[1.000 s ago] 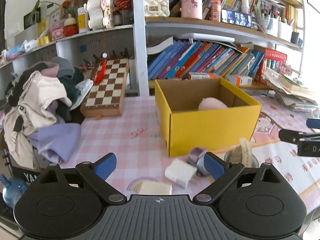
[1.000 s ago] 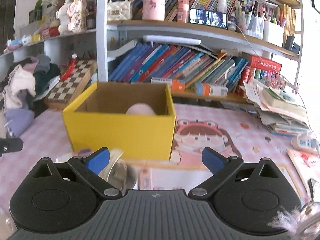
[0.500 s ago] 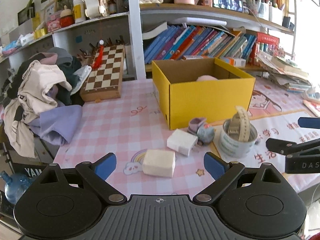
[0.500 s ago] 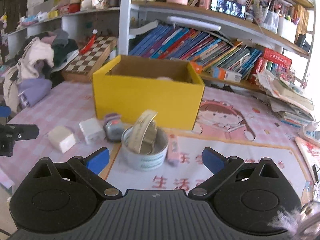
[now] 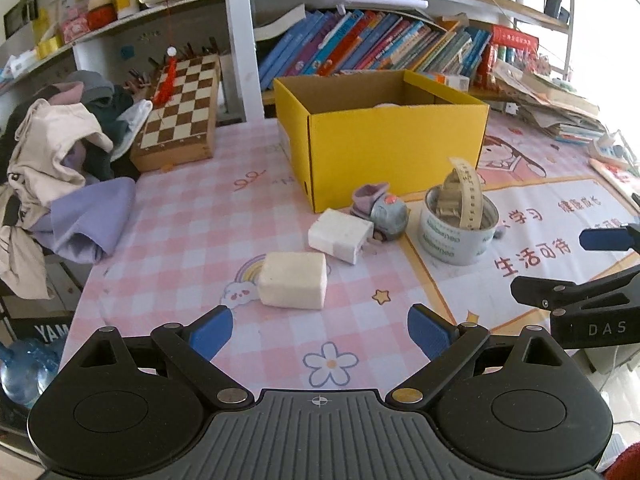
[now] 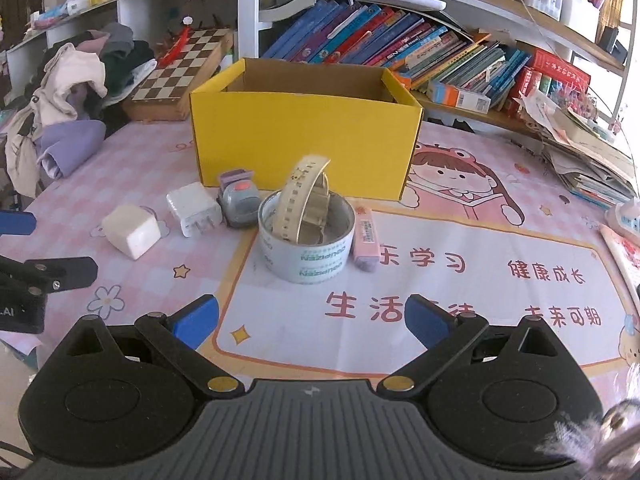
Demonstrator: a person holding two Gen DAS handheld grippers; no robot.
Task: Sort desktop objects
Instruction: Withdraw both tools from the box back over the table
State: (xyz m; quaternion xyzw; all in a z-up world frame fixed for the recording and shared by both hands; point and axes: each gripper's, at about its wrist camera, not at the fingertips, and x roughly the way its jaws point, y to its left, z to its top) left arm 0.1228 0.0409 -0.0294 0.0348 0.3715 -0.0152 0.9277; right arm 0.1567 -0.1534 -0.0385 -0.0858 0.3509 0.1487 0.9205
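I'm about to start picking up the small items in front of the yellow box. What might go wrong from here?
The tape roll holds a cream strap standing loosely inside; lifting the roll may tip it out. The white charger and grey toy sit very close, so a finger reaching for one could knock the other. The pink eraser lies against the roll.

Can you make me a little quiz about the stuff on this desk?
1. True or false: the left gripper is holding the white block.
2. What stands in the tape roll? A) a watch B) a spoon C) a pencil
3. Fill in: the pink eraser lies beside the tape roll, on its ____ side in the right wrist view.

Key:
1. False. Both grippers are open and empty; the right gripper holds nothing either.
2. A. A beige watch arches out of the roll, in front of the yellow box.
3. Right.
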